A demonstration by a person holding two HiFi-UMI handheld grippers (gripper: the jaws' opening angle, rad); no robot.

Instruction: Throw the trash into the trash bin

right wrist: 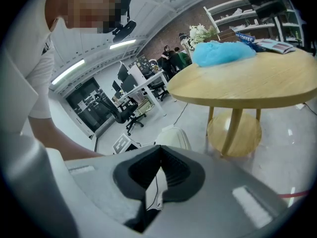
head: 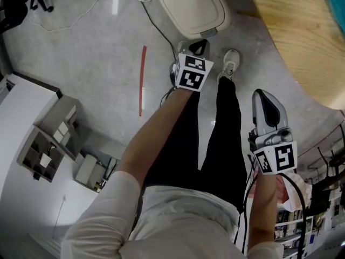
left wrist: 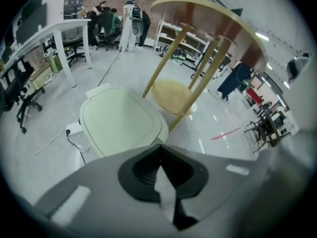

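Head view, left to right: a grey shelf unit stands at 9 o'clock, and a red floor strip runs at 11 o'clock. The trash bin sits on the floor at 12 o'clock with its cream lid closed, and a black cable trails past its left side. The left gripper points down at the floor just short of the bin, near the person's shoe. Its own view shows the jaws together with nothing clamped, and the bin lies at 11 o'clock above them. The right gripper is at 3 o'clock, well apart from the bin. Its own view likewise shows the jaws together and empty. The wooden table takes up 1 to 2 o'clock. In the right gripper view a crumpled blue lump lies on the tabletop at 1 o'clock, apart from both grippers. Whether it is the trash cannot be told.
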